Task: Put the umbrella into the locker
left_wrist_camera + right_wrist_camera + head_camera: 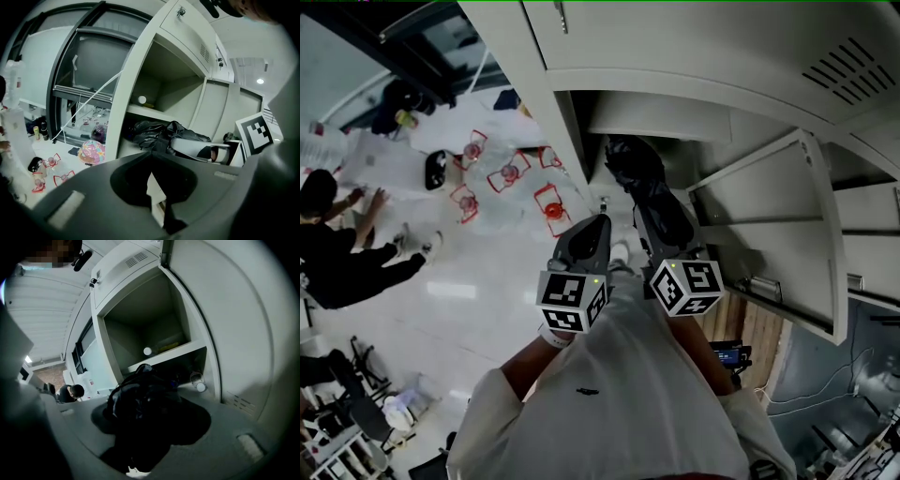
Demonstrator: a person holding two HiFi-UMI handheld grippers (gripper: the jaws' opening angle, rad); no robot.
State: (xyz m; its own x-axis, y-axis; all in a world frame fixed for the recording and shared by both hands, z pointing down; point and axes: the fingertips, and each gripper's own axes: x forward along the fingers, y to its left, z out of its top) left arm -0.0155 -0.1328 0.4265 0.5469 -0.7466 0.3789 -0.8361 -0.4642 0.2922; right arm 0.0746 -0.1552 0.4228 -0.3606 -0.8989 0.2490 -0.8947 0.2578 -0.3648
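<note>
The black folded umbrella (649, 192) reaches from my right gripper (667, 239) up into the mouth of the open grey locker (675, 117). My right gripper (140, 401) is shut on the umbrella (140, 394), which fills the space between the jaws. In the left gripper view the umbrella (152, 133) lies at the opening of the compartment under the inner shelf (140, 110), with a pale finger (194, 149) of the right gripper along it. My left gripper (600, 225) hangs just left of the umbrella, jaws together and holding nothing.
The locker door (787, 220) stands open at the right. A small white round thing (147, 351) sits on the shelf and a clear cup (197, 378) below it. A person (337, 248) sits on the floor at left, near red-framed items (511, 173) and a colourful dome (91, 152).
</note>
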